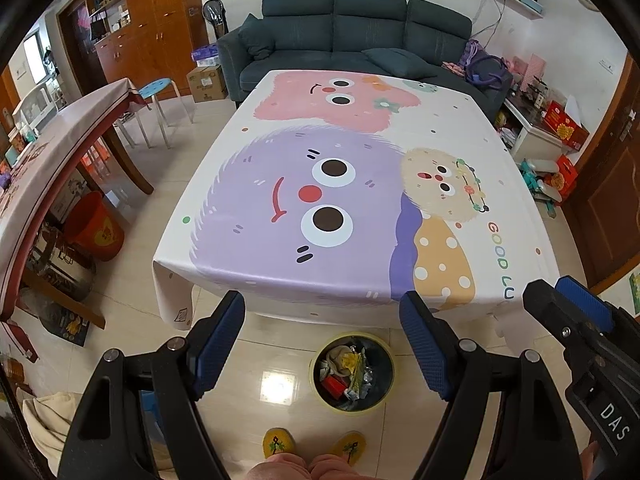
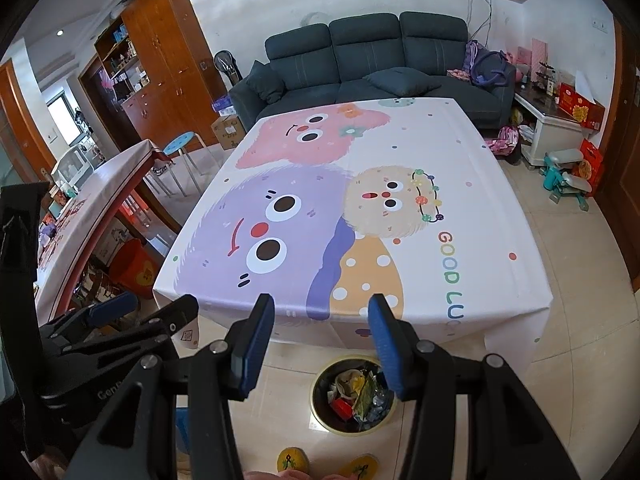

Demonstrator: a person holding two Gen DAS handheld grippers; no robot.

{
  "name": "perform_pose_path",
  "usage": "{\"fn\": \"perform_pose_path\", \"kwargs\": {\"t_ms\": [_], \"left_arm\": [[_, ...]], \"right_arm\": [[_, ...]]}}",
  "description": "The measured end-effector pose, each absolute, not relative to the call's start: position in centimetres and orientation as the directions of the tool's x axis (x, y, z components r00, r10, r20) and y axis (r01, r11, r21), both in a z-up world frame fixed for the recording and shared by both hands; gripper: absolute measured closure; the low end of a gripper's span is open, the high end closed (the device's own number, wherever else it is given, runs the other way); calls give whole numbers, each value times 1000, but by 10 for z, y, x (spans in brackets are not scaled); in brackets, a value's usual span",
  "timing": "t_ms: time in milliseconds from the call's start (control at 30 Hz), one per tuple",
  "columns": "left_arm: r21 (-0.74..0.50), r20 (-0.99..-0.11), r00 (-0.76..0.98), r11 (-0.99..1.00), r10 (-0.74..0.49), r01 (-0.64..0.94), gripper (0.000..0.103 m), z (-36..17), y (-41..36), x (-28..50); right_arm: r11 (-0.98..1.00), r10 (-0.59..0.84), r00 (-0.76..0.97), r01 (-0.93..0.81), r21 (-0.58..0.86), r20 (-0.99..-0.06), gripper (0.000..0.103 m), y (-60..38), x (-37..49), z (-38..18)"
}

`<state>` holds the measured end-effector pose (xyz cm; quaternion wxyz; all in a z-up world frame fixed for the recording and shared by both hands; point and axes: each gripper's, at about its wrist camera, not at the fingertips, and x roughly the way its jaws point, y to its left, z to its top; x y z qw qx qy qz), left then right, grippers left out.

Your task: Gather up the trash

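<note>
Table [image 1: 460, 128] under cartoon-monster cloth, lettered "GOOD LU…" along right edge; top bare. Round bin [image 1: 352, 372], yellow rim, dark inside, stood on tiled floor just before table's near edge, between person's yellow slippers [image 1: 279, 442] and table. Bin held trash [image 2: 356, 394]: crumpled paper, yellow wrapper, red piece, foil scraps. Left gripper [image 1: 322, 312]: blue-padded fingers spread wide, nothing between. Right gripper [image 2: 322, 324]: fingers apart, empty; body marked "DAS".

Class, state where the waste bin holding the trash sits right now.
In both wrist views the waste bin stands on the floor just in front of the table's near edge, beyond the person's yellow slippers and below the open fingers.
</note>
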<state>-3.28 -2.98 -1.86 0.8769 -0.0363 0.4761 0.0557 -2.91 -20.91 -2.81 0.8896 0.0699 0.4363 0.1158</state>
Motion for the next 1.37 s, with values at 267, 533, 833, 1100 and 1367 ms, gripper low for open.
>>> {"fn": "perform_pose_path", "kwargs": {"t_ms": [267,533,833,1100,1367], "left_arm": [[-10,-838,543,993,58,-122,25,-17,-32,-32],[-1,-838,543,994,59,-110,25,-17,-33,-33],[0,-841,538,994,58,-107,25,-18,-33,-33],[0,-842,537,994,58,-106,25,-20,-34,-33],[-4,-840,541,995,51,-100,25,-22,-38,-36]], "right_arm": [[964,265,593,-145,222,-760,54,-211,-27,-25],[963,269,590,-152,222,-761,54,-210,-27,-25],[963,268,591,-152,222,-761,54,-210,-27,-24],[963,268,591,-151,222,-761,54,-210,-27,-24],[963,269,592,-153,222,-760,53,-210,-28,-25]]}}
